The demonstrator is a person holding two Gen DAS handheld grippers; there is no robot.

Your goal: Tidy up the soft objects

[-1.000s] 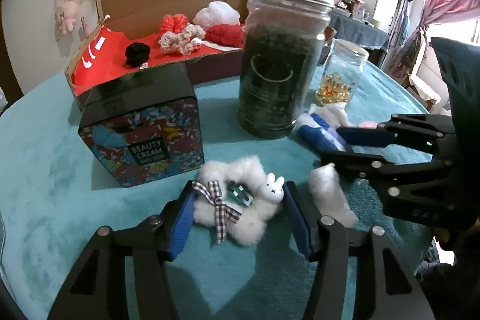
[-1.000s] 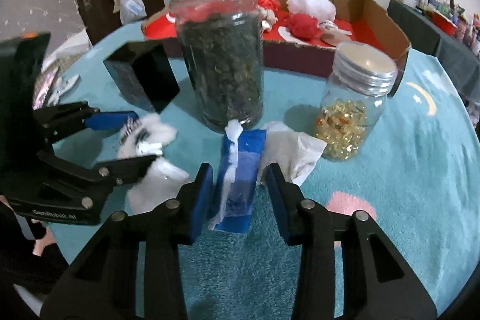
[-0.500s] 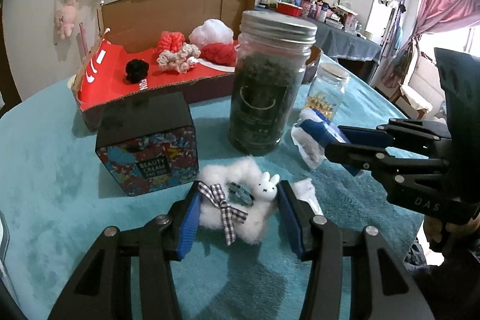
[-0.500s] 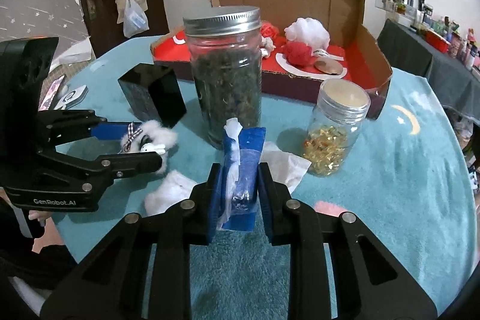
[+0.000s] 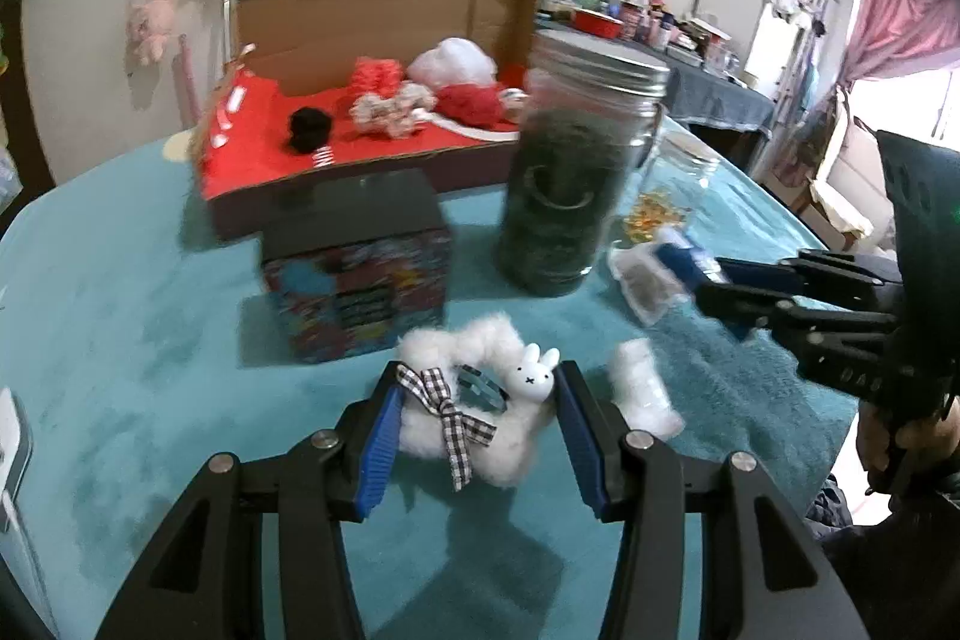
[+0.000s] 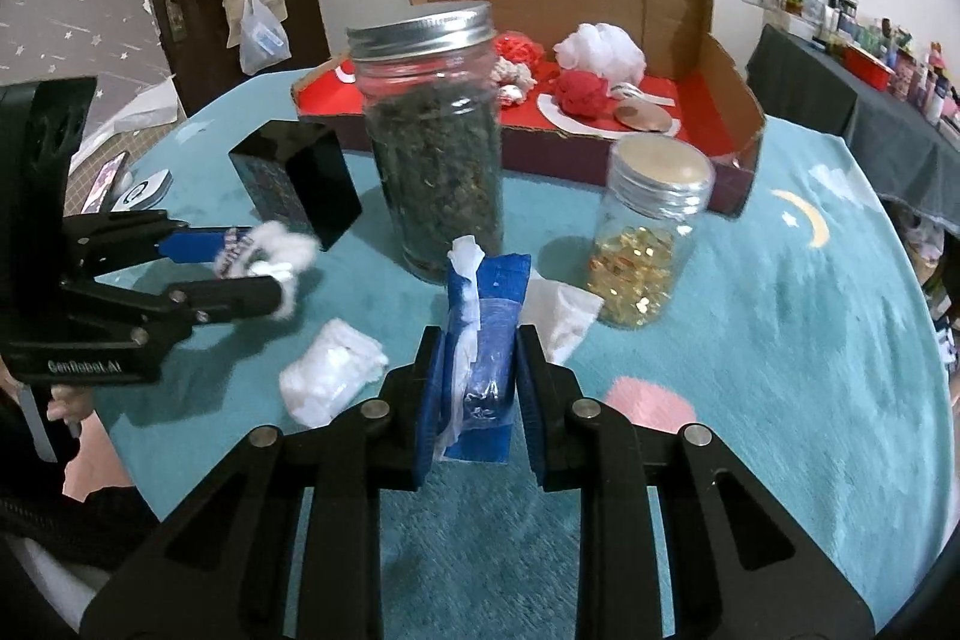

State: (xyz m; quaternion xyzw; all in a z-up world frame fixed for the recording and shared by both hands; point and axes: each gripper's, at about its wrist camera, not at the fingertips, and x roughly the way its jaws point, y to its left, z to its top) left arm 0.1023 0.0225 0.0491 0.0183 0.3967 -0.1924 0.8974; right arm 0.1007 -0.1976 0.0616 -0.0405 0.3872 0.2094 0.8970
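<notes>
Grippers, two of them, work over a round table (image 6: 810,400) w/ a teal fleece cover. Left gripper (image 5: 477,403) has its blue pads pressed on both sides of a white fluffy scrunchie (image 5: 474,418), jaws roughly half open around it. Scrunchie carries a checked bow and a small white rabbit charm, and sits lifted just above the cloth. Right gripper (image 6: 477,370) is nearly closed, pads squeezing a blue tissue pack (image 6: 489,334) w/ white tissue poking out the top; pack stands upright between the fingers.

Between the two grippers, a small white wrapped bundle (image 6: 333,379) lies on the cloth. A crumpled white tissue (image 6: 561,313) lies just right of the blue pack. Behind: tall glass jar (image 6: 438,154) of dark dried leaves w/ metal lid, a shorter jar (image 6: 651,241) of golden capsules to its right, and a black-topped patterned box (image 5: 357,268) to its left. Further back, an open cardboard box (image 6: 690,40) w/ red lining holds red, white and black soft items. A hand grips each gripper handle at the frame edge.
</notes>
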